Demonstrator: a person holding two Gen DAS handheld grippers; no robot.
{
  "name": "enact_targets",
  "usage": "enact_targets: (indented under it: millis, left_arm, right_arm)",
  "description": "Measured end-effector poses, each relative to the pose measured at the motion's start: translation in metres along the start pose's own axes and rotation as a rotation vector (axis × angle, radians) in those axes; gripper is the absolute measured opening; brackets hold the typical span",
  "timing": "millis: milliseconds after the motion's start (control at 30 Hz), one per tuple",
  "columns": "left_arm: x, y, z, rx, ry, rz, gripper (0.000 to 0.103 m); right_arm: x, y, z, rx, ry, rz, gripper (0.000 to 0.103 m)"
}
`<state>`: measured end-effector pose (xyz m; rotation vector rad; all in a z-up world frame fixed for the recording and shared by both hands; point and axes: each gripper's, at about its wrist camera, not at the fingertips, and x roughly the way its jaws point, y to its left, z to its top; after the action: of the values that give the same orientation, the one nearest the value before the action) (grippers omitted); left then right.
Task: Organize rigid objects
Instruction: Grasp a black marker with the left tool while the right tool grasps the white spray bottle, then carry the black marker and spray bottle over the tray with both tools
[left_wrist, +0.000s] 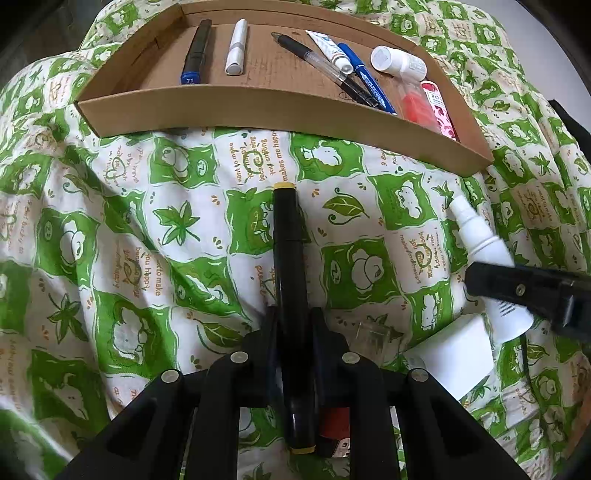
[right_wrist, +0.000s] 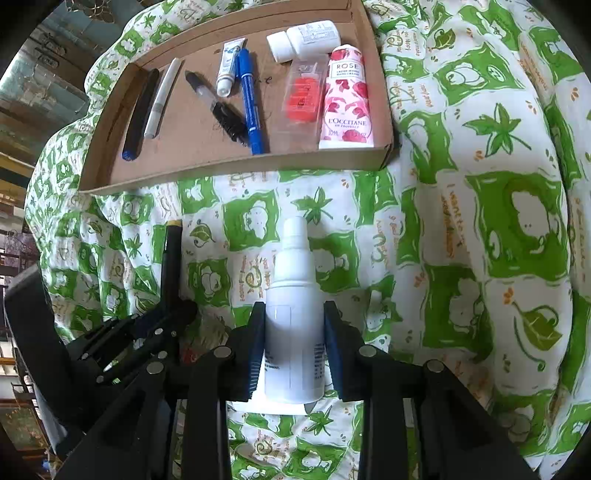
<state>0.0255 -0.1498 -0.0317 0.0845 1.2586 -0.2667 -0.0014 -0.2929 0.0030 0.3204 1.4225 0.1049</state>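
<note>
Marker (left_wrist: 290, 258), black and stiff with yellow end caps, lies on the green patterned cloth (left_wrist: 122, 229) short of the cardboard tray (left_wrist: 258, 110); light and smooth, it takes best at mid-barrel, where the left gripper (left_wrist: 291, 325) clamps it. The white spray bottle (right_wrist: 295, 306), rigid and slick, sits between the right gripper (right_wrist: 295, 332) pads at its body. Both grippers point steeply down.

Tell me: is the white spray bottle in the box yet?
Out. The white spray bottle lies on the cloth in front of the cardboard box, between the right tongs.
</note>
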Motion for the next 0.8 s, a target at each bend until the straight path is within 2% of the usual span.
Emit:
enact_targets:
  millis: [100, 367, 433, 533, 667, 800]
  left_arm:
    - [0.0, 0.001, 0.0, 0.001, -0.008, -0.007, 0.017]
    - [0.007, 0.029, 0.01, -0.13, 0.026, -0.137, 0.017]
    - [0.013, 0.034, 0.012, -0.133, 0.029, -0.146, 0.017]
    - [0.014, 0.03, 0.013, -0.099, 0.027, -0.118, 0.016]
    - [0.012, 0.014, 0.012, -0.017, 0.006, -0.04, 0.015]
    - [0.012, 0.009, 0.014, -0.018, -0.007, -0.038, 0.014]
  right_arm:
    - [-0.003, 0.001, -0.001, 0.018, -0.011, 0.018, 0.029]
    - [-0.015, -0.012, 0.002, 0.055, -0.002, 0.058, 0.029]
    - [-0.016, -0.012, 0.002, 0.051, -0.001, 0.061, 0.029]
    - [-0.016, -0.006, 0.004, 0.048, -0.002, 0.069, 0.029]
    - [-0.02, -0.001, 0.005, 0.049, -0.01, 0.081, 0.029]
    - [-0.03, -0.004, 0.011, 0.06, -0.027, 0.107, 0.029]
